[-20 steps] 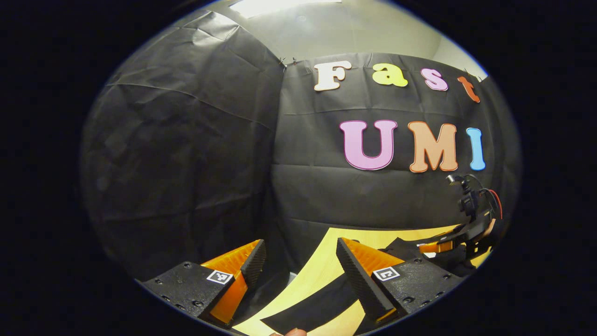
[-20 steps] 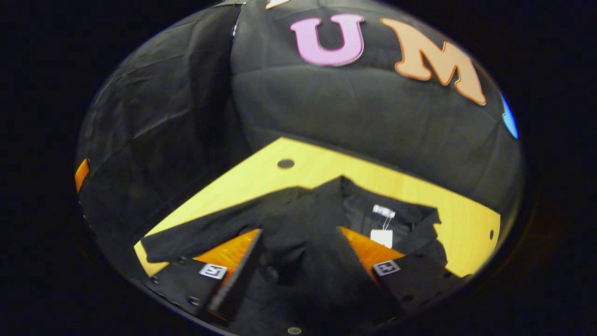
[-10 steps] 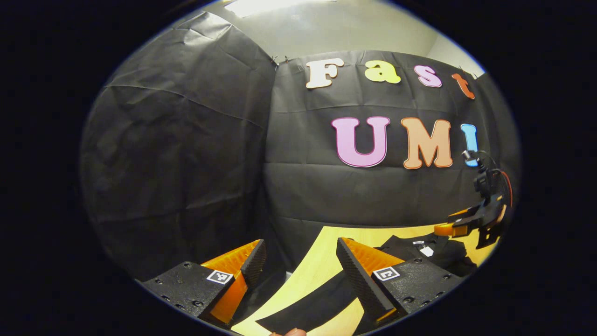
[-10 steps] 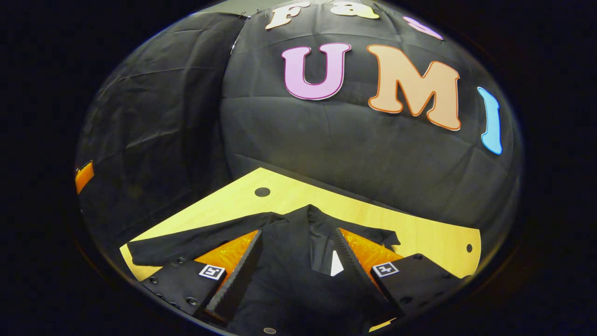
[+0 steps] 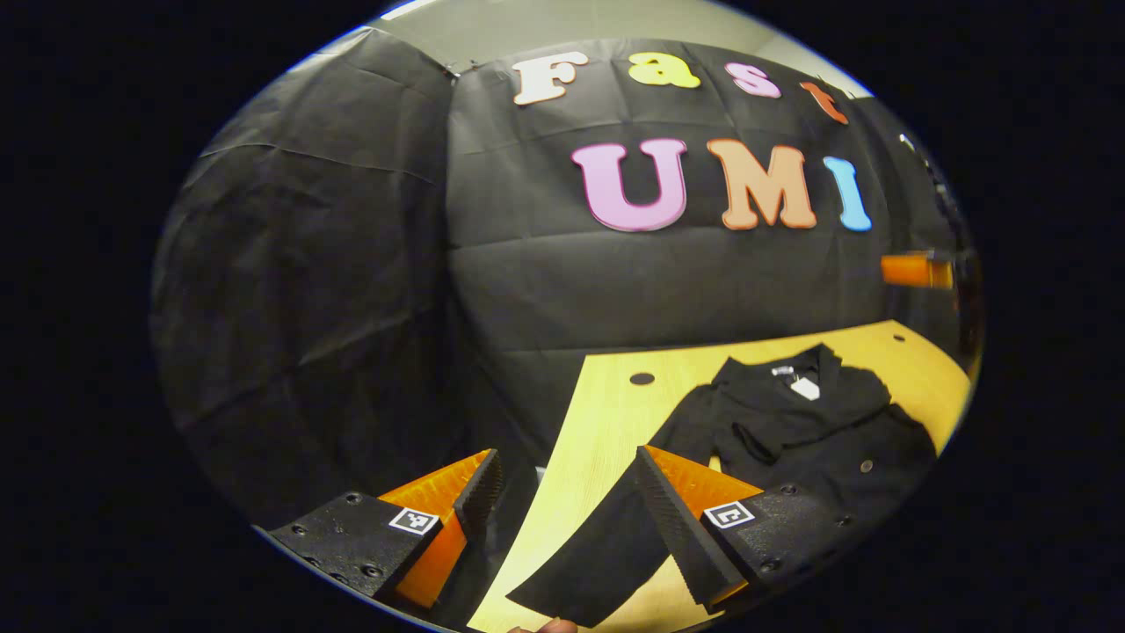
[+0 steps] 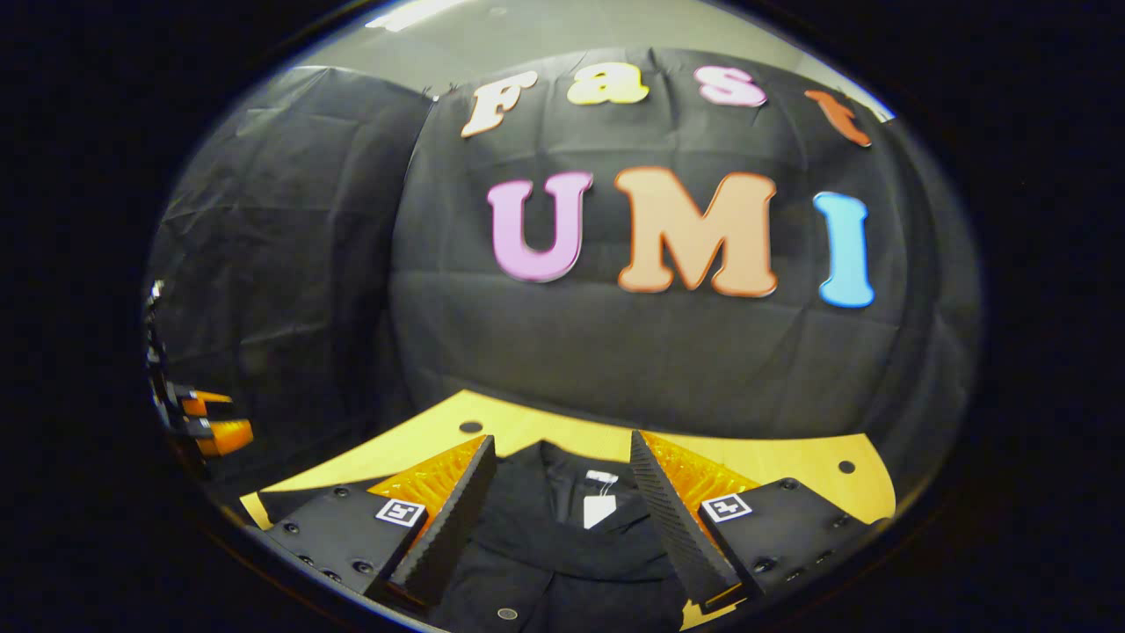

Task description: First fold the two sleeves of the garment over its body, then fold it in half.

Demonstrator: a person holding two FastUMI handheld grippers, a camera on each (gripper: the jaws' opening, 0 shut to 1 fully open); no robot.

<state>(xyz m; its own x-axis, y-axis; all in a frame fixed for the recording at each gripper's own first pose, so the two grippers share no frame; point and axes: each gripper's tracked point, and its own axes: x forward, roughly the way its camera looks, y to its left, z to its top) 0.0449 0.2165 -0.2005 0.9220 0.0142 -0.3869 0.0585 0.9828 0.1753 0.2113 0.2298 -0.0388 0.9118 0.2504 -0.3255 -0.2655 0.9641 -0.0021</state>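
- Left gripper (image 5: 562, 492), bottom of the left gripper view: two wedge-shaped fingers with ribbed inner faces, each on a flat black block.
- Each block carries round screw heads and a small square black-and-white marker (image 5: 415, 520).
- Right gripper (image 6: 558, 479), bottom of the right gripper view: the same build, with ribbed wedges, screwed black blocks and a square marker (image 6: 726, 506) on each.
- A fingertip (image 5: 547, 626) peeks in at the bottom edge of the left gripper view.
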